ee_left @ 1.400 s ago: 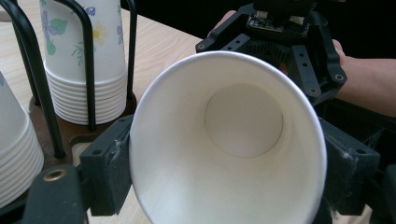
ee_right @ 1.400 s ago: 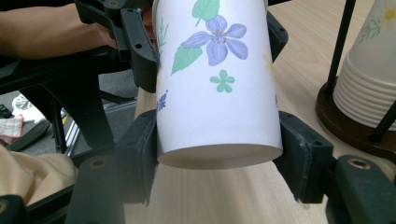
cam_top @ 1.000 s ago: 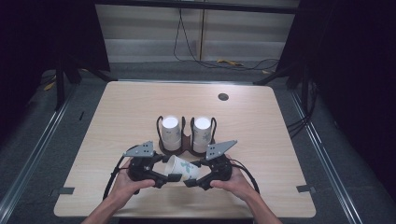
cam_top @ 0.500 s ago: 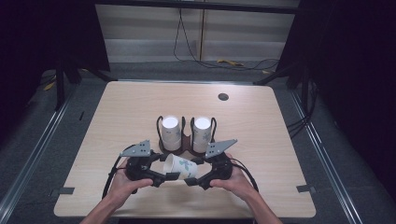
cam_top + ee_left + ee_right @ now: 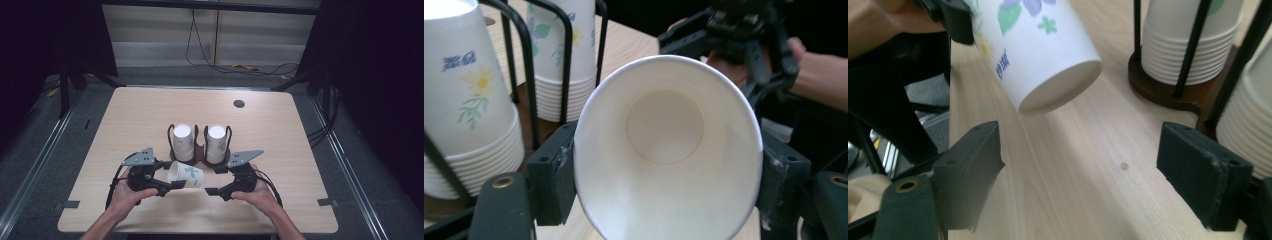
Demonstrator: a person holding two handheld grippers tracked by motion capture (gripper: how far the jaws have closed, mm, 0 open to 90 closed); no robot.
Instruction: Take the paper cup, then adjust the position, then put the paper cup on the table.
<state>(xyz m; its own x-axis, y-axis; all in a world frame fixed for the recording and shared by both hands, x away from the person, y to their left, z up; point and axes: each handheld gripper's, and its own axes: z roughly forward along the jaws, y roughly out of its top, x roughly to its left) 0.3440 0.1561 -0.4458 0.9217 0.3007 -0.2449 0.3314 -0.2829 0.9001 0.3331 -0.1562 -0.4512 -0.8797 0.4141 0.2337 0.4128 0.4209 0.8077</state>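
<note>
Here, in the high view, the paper cup (image 5: 186,175) lies on its side above the surface (image 5: 280,125), near the front edge, pinched at its rim end by the left tongs (image 5: 175,184). The right tongs (image 5: 210,191) have just been opening, nothing between them, just beside the cup's base. Behind stand two cup stacks (image 5: 183,141) in a wire rack (image 5: 200,150).

In the left gripper view the pads press the cup (image 5: 669,150) at both sides.

In the right gripper view the jaws are spread, the cup (image 5: 1035,55) beyond them.
</note>
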